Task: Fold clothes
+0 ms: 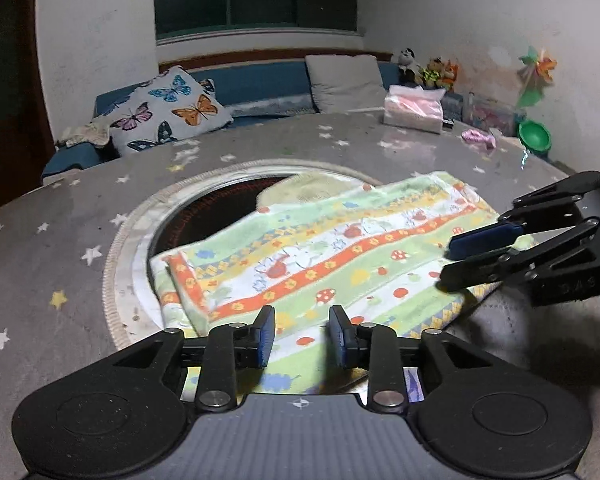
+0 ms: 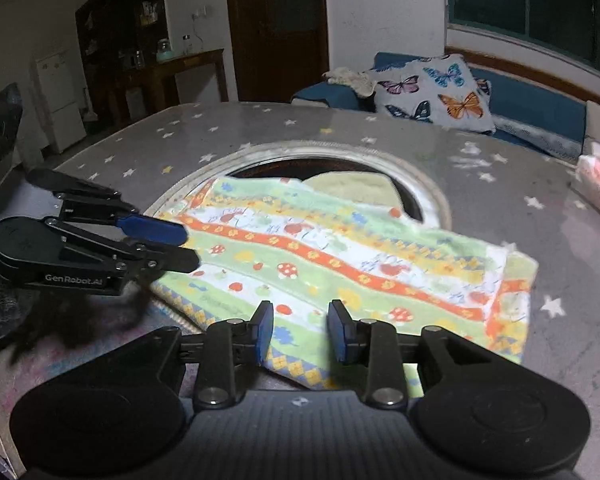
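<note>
Grey starry surface (image 1: 40,248) carries the folded patterned cloth (image 1: 320,264). Both left tongs (image 1: 302,334) and right tongs (image 2: 300,332) stand released above it, grasping nothing. Judged from this, they should pinch the near edge evenly before folding.

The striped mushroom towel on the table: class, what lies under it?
Under the towel show the star-patterned tablecloth, part of the round opening and a pale cloth. The rest is covered.

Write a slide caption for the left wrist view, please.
Both claws, left and right, open over a folded mushroom-print cloth on the star-patterned table.
</note>
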`<state>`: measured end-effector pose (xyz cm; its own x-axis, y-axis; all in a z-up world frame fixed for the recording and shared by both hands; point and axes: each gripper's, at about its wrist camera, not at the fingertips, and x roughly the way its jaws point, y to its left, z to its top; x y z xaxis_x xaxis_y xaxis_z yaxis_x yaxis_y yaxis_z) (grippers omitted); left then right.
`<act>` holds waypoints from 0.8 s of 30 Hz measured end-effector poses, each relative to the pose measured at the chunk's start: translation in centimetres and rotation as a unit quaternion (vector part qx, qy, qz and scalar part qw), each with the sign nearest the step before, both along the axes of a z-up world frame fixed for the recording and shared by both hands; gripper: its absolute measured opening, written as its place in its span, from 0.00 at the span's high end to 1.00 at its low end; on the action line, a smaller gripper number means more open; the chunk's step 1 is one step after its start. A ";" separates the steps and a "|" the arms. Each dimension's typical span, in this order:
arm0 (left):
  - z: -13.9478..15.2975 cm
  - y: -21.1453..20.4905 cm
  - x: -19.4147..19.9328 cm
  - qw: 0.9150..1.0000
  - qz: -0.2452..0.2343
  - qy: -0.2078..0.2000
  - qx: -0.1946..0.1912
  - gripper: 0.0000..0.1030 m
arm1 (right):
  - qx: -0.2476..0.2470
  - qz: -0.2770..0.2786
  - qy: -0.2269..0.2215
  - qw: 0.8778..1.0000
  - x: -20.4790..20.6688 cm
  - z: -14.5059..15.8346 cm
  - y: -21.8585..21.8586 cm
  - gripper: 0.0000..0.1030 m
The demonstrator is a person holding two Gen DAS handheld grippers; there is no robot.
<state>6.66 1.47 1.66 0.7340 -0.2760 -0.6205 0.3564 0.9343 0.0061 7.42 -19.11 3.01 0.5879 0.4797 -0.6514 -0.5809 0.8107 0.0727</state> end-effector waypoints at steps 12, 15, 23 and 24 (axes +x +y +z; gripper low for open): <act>0.0 1.9 1.1 0.999 0.020 0.016 -0.025 0.58 | 0.005 -0.047 0.012 0.999 1.8 0.3 -3.0 0.63; -0.3 2.3 1.6 0.999 0.027 0.026 -0.026 0.58 | 0.007 -0.064 0.032 0.997 3.0 -0.4 -4.0 0.63; 0.4 3.1 3.4 0.998 0.048 0.022 -0.028 0.57 | 0.020 -0.091 0.020 0.995 5.6 0.5 -5.0 0.63; 0.5 3.1 3.8 0.998 0.052 0.020 -0.028 0.57 | 0.021 -0.094 0.020 0.995 6.1 0.4 -5.0 0.63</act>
